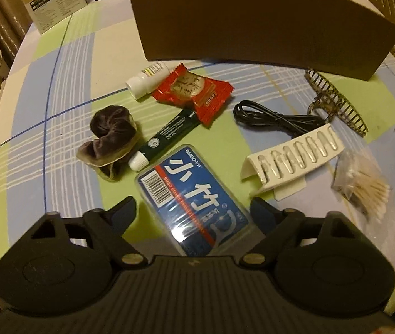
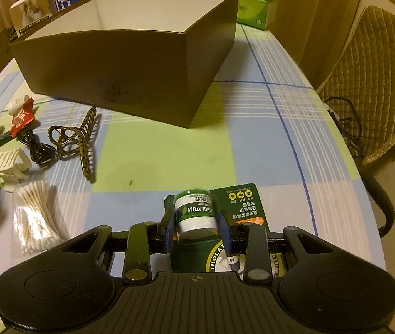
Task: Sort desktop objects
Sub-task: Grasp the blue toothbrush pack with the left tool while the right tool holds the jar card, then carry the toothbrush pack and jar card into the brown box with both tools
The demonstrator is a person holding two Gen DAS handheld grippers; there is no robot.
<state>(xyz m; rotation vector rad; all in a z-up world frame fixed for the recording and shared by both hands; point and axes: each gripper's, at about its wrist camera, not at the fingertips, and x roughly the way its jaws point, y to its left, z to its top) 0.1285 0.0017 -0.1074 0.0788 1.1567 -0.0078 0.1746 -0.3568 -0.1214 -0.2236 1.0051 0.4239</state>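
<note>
My left gripper (image 1: 194,208) is open, its fingers either side of a blue floss-pick box (image 1: 192,197) lying on the tablecloth. Beyond it lie a green tube (image 1: 167,139), a dark scrunchie (image 1: 108,139), a red snack packet (image 1: 194,91), a white bottle (image 1: 147,79), a black cable (image 1: 275,117), a white clip (image 1: 292,156), a patterned hair claw (image 1: 333,103) and a bag of cotton swabs (image 1: 364,183). My right gripper (image 2: 196,222) is shut on a green Mentholatum jar pack (image 2: 194,211), low over the table. The brown box (image 2: 130,64) stands open behind.
A quilted chair (image 2: 378,83) stands at the right table edge. Cartons and tissue packs (image 2: 253,8) line the far side. A white carton (image 1: 52,0) stands at the back left. The hair claw (image 2: 83,139) and swabs (image 2: 34,220) lie left of my right gripper.
</note>
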